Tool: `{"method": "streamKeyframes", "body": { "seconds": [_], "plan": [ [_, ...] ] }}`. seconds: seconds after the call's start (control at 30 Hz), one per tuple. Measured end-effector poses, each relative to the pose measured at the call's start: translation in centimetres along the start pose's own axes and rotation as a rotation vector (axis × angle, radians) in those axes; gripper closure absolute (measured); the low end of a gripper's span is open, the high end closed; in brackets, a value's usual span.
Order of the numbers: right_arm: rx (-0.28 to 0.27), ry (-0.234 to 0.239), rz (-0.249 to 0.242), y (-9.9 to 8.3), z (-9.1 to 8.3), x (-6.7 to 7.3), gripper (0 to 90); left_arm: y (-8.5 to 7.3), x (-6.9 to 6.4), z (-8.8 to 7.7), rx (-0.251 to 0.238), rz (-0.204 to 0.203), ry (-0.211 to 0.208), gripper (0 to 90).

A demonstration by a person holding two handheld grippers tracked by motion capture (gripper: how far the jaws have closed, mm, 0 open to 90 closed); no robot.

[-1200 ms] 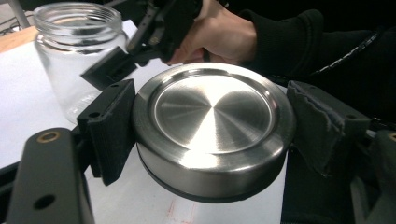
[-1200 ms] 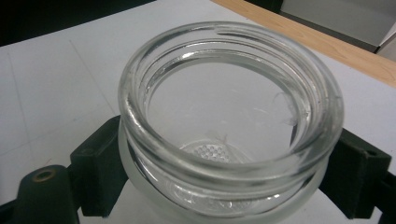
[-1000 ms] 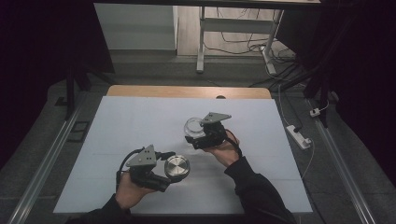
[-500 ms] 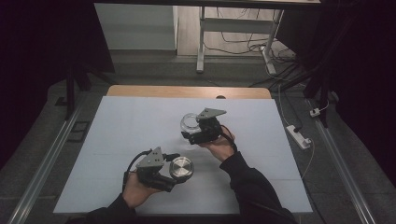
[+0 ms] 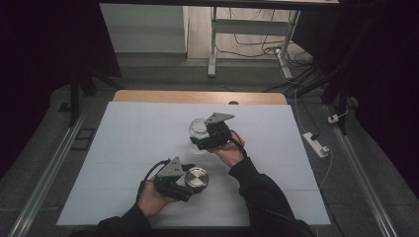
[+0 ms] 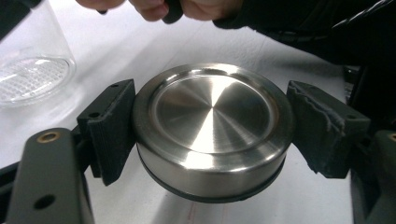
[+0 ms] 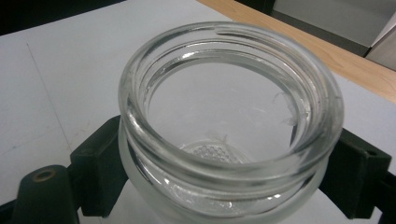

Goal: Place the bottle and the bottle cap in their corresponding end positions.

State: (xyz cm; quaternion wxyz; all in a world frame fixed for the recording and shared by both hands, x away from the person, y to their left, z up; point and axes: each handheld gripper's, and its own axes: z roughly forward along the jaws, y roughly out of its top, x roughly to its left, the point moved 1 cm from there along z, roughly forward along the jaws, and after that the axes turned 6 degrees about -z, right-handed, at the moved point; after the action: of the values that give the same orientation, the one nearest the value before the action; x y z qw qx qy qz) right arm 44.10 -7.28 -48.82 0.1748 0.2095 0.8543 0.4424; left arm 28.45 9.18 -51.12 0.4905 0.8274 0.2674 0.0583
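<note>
The left gripper (image 5: 190,178), held low at the near side of the white table (image 5: 128,143), pinches a round steel lid (image 5: 196,177) between its two black jaws, one pad (image 6: 109,126) pressed to each side of the rim. In the left gripper view the lid (image 6: 212,126) lies flat side up, its brushed top catching the light, a dark seal ring showing along its lower edge. Farther back and to the right, near the middle of the table, the right gripper (image 5: 198,136) clamps a clear glass jar (image 5: 199,128) by its body, just below the threaded neck. The right gripper view looks down into the open mouth of the jar (image 7: 229,116): nothing lies inside it, and a dimpled pattern shows in the glass of its base, along with a few faint smears on the inner wall. The jar stands uncovered, its thick rim whole. Jar and lid are apart, the lid nearer the person and to the left of the jar. In the left gripper view the jar (image 6: 35,60) stands at the far left, beside the person's right hand (image 6: 159,7). Dark sleeves cover both forearms.
</note>
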Motion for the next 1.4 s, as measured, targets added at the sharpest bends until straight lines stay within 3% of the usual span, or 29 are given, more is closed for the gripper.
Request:
{"method": "streamKeyframes", "body": {
  "seconds": [0.47,0.7,0.9,1.03,1.4],
  "plan": [
    [0.027,-0.01,-0.008,-1.0,1.6,-0.2,14.7,-1.2,1.1,2.4,0.112,0.0,0.062,20.6],
    [0.033,-0.011,-0.011,-1.2,1.9,-0.2,14.7,-1.6,1.2,3.2,0.179,0.008,0.078,20.5],
    [0.042,-0.008,-0.011,-1.5,2.2,-0.1,14.7,-1.6,1.3,3.3,0.185,-0.012,0.074,20.5],
    [0.037,-0.007,-0.01,-1.6,2.2,-0.1,14.6,-1.8,1.4,3.6,0.233,-0.008,0.09,20.4],
    [0.049,0.001,-0.005,-1.5,2.2,-0.2,14.1,-2.0,1.5,3.7,0.229,-0.008,0.092,19.8]
  ]
}}
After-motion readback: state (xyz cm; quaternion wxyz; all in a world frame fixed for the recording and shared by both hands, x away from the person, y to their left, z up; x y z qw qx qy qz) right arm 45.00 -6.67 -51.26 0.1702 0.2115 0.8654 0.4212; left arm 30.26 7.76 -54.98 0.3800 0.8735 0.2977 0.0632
